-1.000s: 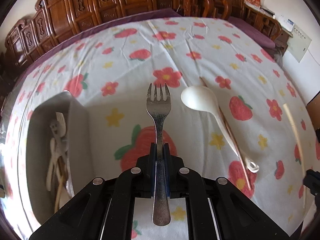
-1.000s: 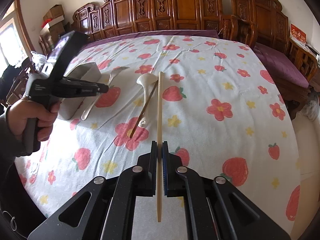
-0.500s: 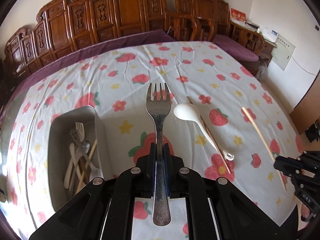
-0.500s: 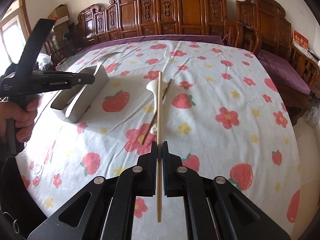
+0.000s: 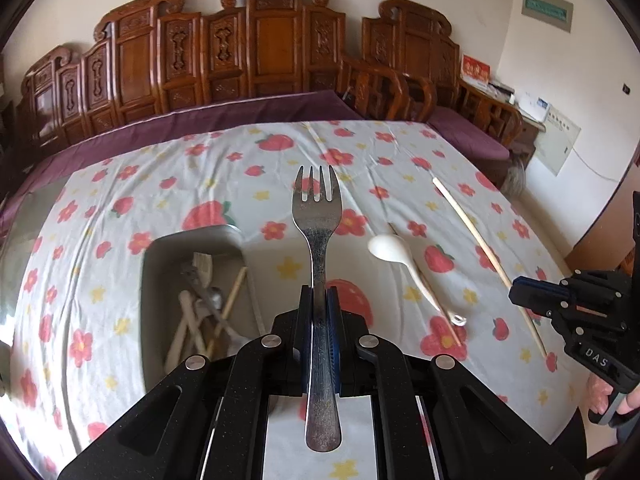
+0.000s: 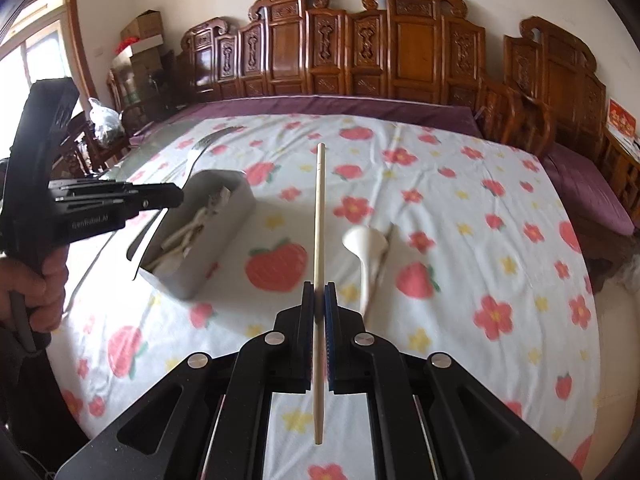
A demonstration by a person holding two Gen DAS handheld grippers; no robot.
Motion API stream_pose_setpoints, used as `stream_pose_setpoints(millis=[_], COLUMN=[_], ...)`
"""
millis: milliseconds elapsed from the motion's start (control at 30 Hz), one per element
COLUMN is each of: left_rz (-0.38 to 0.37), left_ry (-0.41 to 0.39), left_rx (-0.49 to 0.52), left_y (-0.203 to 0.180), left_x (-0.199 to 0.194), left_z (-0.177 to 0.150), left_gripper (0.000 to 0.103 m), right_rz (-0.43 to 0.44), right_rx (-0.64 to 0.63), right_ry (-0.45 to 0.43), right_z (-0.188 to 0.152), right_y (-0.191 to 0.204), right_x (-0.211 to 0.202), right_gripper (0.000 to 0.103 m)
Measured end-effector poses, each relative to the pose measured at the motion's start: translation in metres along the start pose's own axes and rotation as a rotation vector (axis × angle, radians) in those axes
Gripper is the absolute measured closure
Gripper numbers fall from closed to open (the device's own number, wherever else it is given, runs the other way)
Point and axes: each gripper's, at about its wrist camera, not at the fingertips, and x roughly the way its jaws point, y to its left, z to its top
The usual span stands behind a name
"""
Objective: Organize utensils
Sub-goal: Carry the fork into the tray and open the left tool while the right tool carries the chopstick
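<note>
Carved wooden chairs [image 5: 280, 48] stand behind the table, and its cloth [image 5: 224, 184] has a print of strawberries and flowers. My left gripper [image 5: 319, 308] is clamped on a metal fork [image 5: 318, 216], tines pointing away, with the grey bin [image 5: 188, 240] of utensils below to the left, and my right gripper [image 6: 319, 300] is clamped on a pale chopstick [image 6: 319, 208]. On the cloth between the two grippers I see a white spoon [image 5: 390, 250] lying over a dark chopstick [image 5: 448, 320], and nothing stands between the fork and the bin.

Bin [image 5: 160, 264] contents blurred — perhaps spoons.
</note>
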Motion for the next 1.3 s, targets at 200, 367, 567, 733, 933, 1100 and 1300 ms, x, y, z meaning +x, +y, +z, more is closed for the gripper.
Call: stream_pose_setpoints(millis=[200, 367, 567, 733, 933, 1100, 1300], left_rz=[0.004, 0.02, 0.044, 0.056, 0.068, 0.069, 0.074], left_ry=[-0.024, -0.024, -0.015, 0.009, 0.062, 0.087, 0.106], left_rx=[-0.058, -0.089, -0.113, -0.129, -0.146, -0.161, -0.171], left_y=[0.035, 0.06, 0.081, 0.092, 0.102, 0.109, 0.113], left_x=[-0.003, -0.002, 0.002, 0.011, 0.032, 0.044, 0.054], left_z=[-0.001, -0.002, -0.007, -0.011, -0.021, -0.024, -0.027], left_gripper=[0.097, 0.097, 0.097, 0.097, 0.096, 0.096, 0.096], right_rz=[0.024, 0.043, 0.071, 0.098, 0.129, 0.14, 0.132], right_rx=[-0.019, -0.044, -0.062, -0.063, -0.06, -0.07, -0.075], right_ry=[0.005, 0.015, 0.019, 0.019, 0.02, 0.033, 0.038], right_z=[0.016, 0.026, 0.037, 0.044, 0.048, 0.048, 0.049], right_y=[0.025, 0.049, 0.073, 0.093, 0.118, 0.131, 0.131], right_x=[0.016, 0.033, 0.047, 0.056, 0.068, 0.074, 0.076], right_gripper=[0.097, 0.097, 0.097, 0.097, 0.097, 0.097, 0.097])
